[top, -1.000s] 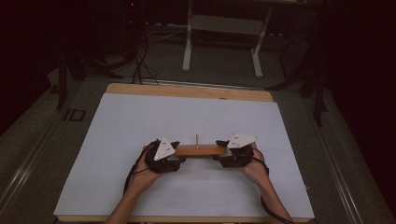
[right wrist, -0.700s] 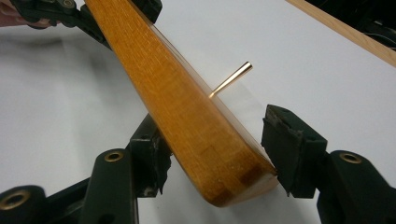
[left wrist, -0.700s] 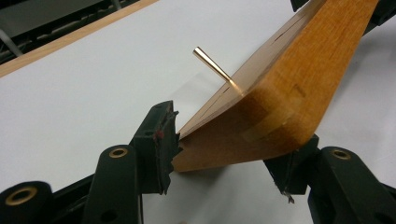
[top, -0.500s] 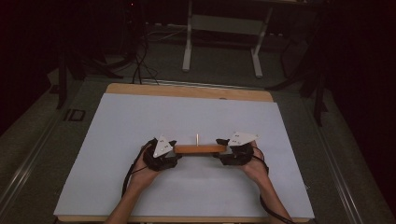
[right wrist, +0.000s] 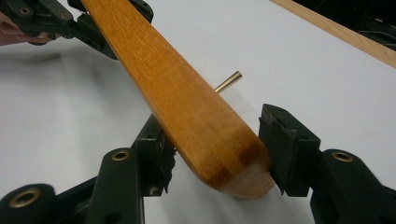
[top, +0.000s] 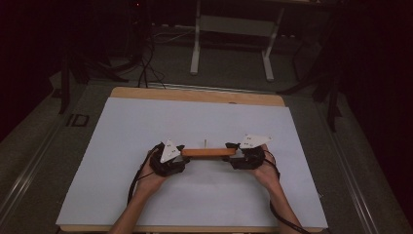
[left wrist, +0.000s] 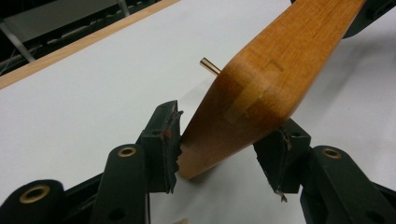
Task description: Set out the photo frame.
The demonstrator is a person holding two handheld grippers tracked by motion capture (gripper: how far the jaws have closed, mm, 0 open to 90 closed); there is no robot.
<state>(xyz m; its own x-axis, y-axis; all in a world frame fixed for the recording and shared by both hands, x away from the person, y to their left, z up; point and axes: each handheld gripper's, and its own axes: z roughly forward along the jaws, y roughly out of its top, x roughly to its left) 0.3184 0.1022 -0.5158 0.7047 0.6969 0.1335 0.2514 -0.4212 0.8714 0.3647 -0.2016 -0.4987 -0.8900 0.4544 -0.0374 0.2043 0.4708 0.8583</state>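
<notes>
Both claws have just been closing on the wooden bar [top: 208, 152], which lies in the near half of the worktop [top: 146, 117]. The left claw [left wrist: 219, 144] touches it with one pad; the right claw [right wrist: 217, 144] stands released around its other end, so the lift seems close.

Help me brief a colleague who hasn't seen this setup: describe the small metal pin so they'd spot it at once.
Start at the white sheet covering the wooden-edged table. Near its middle a flat, orange-brown wooden bar with rounded ends spans between the left claw and right claw. The short brass-coloured metal pin juts from the bar's middle: the one thin, shiny part among wood and black plastic.
</notes>
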